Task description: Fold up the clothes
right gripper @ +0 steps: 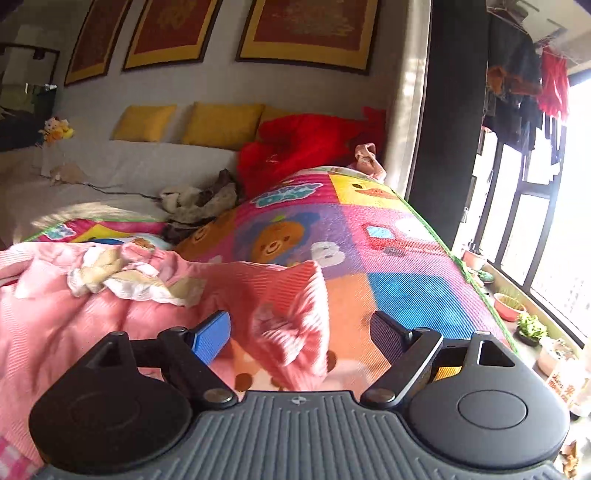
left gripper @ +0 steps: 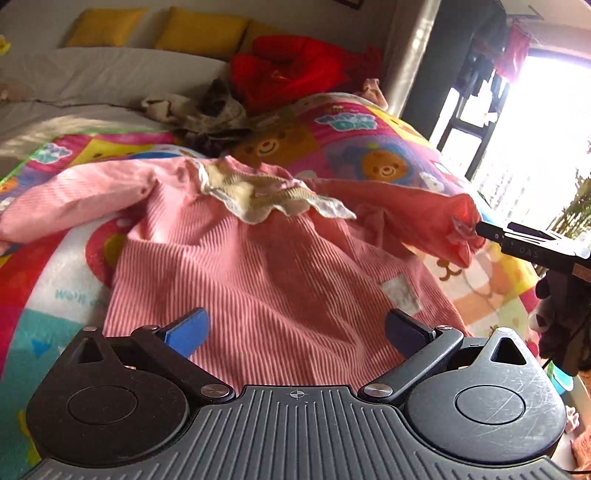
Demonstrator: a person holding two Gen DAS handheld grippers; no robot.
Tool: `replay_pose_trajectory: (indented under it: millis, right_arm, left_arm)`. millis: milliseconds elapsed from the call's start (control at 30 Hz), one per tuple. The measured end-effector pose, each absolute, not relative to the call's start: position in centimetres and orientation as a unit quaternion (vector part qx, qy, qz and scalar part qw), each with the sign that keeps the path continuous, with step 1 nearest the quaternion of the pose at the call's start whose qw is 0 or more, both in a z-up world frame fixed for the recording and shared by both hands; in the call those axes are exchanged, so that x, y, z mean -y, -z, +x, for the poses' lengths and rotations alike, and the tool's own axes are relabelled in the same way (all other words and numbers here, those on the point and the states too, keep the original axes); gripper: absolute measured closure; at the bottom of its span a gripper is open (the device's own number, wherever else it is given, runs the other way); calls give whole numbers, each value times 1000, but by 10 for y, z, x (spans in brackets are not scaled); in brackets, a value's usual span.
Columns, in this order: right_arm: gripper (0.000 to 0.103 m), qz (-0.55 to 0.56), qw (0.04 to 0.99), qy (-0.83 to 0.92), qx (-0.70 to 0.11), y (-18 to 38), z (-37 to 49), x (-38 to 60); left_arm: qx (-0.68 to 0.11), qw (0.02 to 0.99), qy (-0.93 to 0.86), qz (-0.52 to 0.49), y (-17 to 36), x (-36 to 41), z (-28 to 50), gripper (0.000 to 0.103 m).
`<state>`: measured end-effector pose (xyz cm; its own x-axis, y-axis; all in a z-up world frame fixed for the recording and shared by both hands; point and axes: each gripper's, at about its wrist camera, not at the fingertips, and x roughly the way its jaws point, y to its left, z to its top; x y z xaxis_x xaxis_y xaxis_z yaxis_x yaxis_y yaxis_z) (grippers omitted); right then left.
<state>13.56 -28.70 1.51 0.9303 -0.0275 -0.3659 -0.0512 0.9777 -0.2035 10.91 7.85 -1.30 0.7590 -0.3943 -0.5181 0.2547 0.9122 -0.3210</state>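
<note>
Hovering over the bed, my left gripper (left gripper: 293, 332) stands wide apart and empty, the pink ribbed garment (left gripper: 258, 266) spread flat ahead of and beneath its fingers on the cartoon blanket (left gripper: 369, 147). To its right, my right gripper (right gripper: 301, 336) gapes too; the sleeve cuff (right gripper: 295, 332) lies between its pads, seemingly untouched, though blur makes that uncertain.

A garment (left gripper: 258, 266) lies spread on a blanket (left gripper: 369, 147) on the bed, collar (left gripper: 255, 199) away from the camera, one sleeve (left gripper: 74, 199) stretched left, the other (left gripper: 406, 206) right. Behind it lies a heap of clothes (left gripper: 295, 70), with cushions (left gripper: 199, 33) against the wall. A window (right gripper: 535, 221) stands to the right.
</note>
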Motion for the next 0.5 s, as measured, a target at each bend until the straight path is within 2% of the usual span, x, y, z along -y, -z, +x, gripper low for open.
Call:
replay_pose_trajectory:
  millis: [33, 67, 133, 167, 433, 500]
  right_arm:
    - [20, -104, 974, -19, -199, -14, 145, 288]
    - [26, -103, 969, -39, -220, -11, 158, 288]
    - [67, -103, 958, -72, -259, -10, 180, 283]
    - [93, -100, 951, -90, -278, -12, 192, 280]
    - [94, 45, 969, -161, -184, -129, 263, 251]
    - [94, 51, 963, -180, -192, -130, 281, 226]
  left_arm:
    - [-297, 932, 170, -120, 13, -80, 116, 0]
    - [-294, 933, 166, -123, 13, -82, 122, 0]
    - [-300, 930, 163, -135, 20, -86, 137, 0]
    - [-307, 927, 163, -141, 25, -86, 143, 0]
    - [-317, 921, 182, -134, 46, -81, 144, 0]
    - [-315, 921, 182, -137, 46, -82, 143, 0]
